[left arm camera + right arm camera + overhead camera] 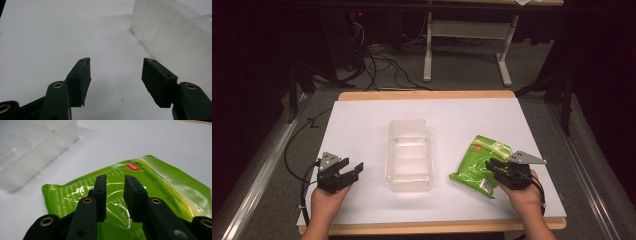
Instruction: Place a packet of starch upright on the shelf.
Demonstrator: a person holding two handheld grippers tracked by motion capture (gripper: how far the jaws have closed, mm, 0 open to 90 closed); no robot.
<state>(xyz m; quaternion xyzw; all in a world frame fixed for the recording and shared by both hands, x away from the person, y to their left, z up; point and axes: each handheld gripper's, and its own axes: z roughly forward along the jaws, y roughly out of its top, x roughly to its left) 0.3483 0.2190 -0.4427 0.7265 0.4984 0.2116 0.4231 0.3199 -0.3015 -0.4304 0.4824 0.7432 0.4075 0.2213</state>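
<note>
I am closing my right gripper [498, 168] on the green snack bag [477, 159], which lies flat on the white table [362, 115] at the near right, just right of the clear plastic tray [409, 152]. To do this well I judge I should pinch a raised fold of film near the bag's near edge, not press down on the flat face, then lift slowly so the bag hangs and does not slip. In the right gripper view my jaws stand narrow, with a small gap between them, and a wrinkle of the shiny green film rises into that gap; whether the pads already grip it firmly I cannot tell. My left gripper [346, 172] rests at the near left, apart from the tray, its jaws spread wide over bare table and holding nothing. In the left gripper view the tray's frosted wall [172, 37] stands to the far right, ready for me to steady it if needed.
</note>
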